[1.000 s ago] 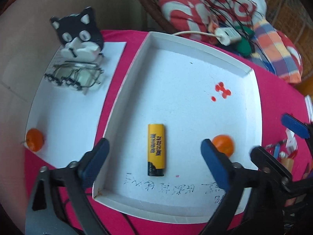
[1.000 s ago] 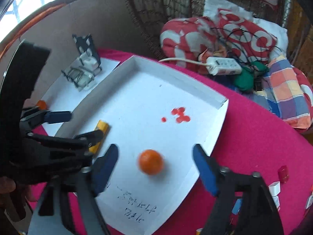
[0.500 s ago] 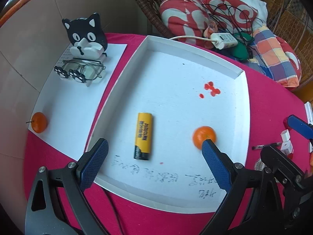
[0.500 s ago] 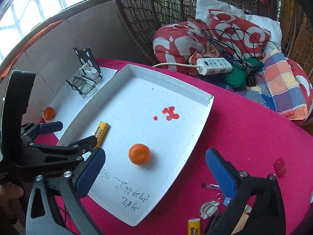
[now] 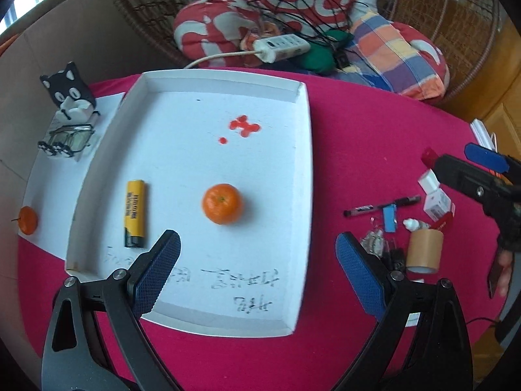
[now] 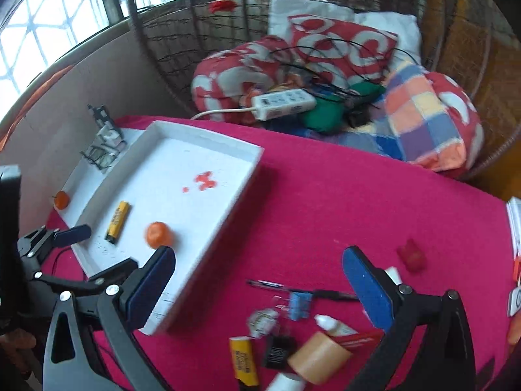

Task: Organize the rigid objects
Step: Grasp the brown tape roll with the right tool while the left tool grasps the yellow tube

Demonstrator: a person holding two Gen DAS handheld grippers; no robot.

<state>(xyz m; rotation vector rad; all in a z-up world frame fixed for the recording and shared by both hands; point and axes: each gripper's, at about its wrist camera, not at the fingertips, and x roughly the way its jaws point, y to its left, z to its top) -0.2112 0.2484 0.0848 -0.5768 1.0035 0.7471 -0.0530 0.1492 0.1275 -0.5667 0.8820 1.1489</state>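
Magenta tablecloth (image 5: 358,130) carries a white tray (image 5: 302,104); inside, left of centre, a yellow lighter (image 5: 134,213) lies lengthwise, black end toward the frame's bottom, beside a tangerine (image 5: 222,203). Left gripper (image 5: 257,273) and right gripper (image 6: 260,280) both gape, holding nothing.

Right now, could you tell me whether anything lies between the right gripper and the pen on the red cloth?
Nothing visible does. The right gripper hangs open and empty over the cloth, and the pen lies flat just beyond its fingertips. The blue clip sits against the pen's near side, so a grab there may catch both.
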